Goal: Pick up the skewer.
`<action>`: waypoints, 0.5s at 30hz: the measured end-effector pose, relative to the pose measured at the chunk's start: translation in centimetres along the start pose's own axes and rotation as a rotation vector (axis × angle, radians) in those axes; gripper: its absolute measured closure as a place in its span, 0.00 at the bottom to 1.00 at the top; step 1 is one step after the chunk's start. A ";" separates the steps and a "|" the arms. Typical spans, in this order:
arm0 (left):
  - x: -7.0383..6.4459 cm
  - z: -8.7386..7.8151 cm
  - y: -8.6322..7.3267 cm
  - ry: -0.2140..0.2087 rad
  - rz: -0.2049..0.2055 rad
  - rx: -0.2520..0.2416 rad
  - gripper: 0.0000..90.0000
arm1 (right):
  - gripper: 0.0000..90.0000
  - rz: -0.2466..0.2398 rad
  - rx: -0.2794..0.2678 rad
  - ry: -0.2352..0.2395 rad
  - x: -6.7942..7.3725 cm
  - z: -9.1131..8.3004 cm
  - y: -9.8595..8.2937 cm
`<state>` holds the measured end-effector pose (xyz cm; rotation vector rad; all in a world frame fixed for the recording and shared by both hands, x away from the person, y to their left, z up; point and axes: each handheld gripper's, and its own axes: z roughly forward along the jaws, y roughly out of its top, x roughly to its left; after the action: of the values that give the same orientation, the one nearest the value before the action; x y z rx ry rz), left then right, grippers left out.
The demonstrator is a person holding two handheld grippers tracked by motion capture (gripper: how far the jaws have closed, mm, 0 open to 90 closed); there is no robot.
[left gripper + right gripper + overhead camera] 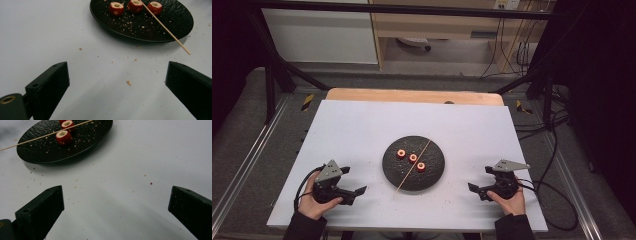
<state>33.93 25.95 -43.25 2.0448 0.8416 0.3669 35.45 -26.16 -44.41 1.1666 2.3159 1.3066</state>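
Skewer [414, 165] thin, pale wood, lying across black plate [392, 167].

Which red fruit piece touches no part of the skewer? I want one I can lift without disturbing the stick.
The leftmost piece in the high view. It sits apart from the skewer, which lies against the other two on the plate.

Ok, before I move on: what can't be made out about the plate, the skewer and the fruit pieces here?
- Fruit pieces: the filling is too small to identify in the high view.
- Third fruit piece: cut off by the top edge of the right gripper view.
- Skewer: its far end runs past the top edge of the left gripper view.
- Plate: its far rim is cut off there too.
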 end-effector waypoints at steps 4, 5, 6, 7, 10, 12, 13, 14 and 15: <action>-0.4 0.2 0.4 -0.001 0.008 0.008 0.05 | 0.01 0.002 -0.003 0.000 0.0 0.0 0.0; -0.4 0.3 0.5 -0.001 0.011 0.008 0.05 | 0.01 0.001 0.001 -0.001 0.0 0.0 0.0; -0.5 0.3 0.6 -0.003 0.014 0.009 0.05 | 0.01 0.001 0.003 -0.002 0.0 0.0 0.0; -0.6 0.3 0.7 -0.002 0.017 0.012 0.05 | 0.01 0.000 0.002 -0.003 0.0 0.0 0.0; -0.7 0.5 1.1 0.006 0.018 0.018 0.06 | 0.01 0.000 0.000 -0.002 0.0 0.0 0.0; -0.8 0.6 1.2 0.007 0.017 0.021 0.06 | 0.01 0.002 0.000 -0.002 0.0 0.0 0.0; -0.9 0.7 1.3 0.009 0.018 0.024 0.06 | 0.01 0.000 0.001 -0.003 0.0 0.0 0.0; -1.0 0.8 1.4 0.009 0.020 0.026 0.06 | 0.01 0.001 0.000 -0.003 0.0 0.0 0.0; -1.0 0.8 1.6 0.009 0.022 0.029 0.06 | 0.01 0.001 0.000 -0.003 0.0 0.0 0.0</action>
<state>34.27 24.13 -42.40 2.0818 0.8348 0.3789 35.50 -26.14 -44.39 1.1692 2.3138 1.3047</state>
